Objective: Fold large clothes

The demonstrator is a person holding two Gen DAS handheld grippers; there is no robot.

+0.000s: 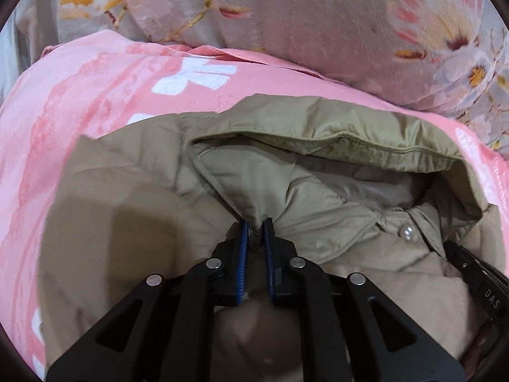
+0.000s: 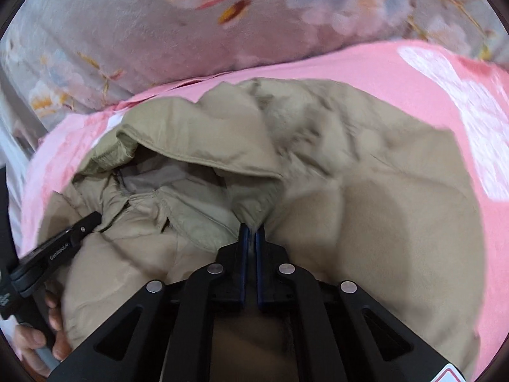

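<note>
A khaki padded jacket (image 1: 133,191) lies on a pink bedspread (image 1: 79,89), its collar and hood opening facing away from me. My left gripper (image 1: 255,227) is shut on a pinch of jacket fabric at the left shoulder, beside the collar. In the right wrist view the same jacket (image 2: 381,207) fills the middle, and my right gripper (image 2: 252,230) is shut on a fold at the other shoulder. A pearly snap button (image 1: 408,232) shows on the front placket. The other gripper's black body (image 2: 63,245) reaches in from the left edge, with a person's hand (image 2: 41,340) under it.
A grey floral pillow (image 1: 318,22) lies behind the jacket against the bedspread's far edge; it also fills the top of the right wrist view (image 2: 159,31). The pink bedspread (image 2: 461,111) with white flower prints surrounds the jacket on both sides.
</note>
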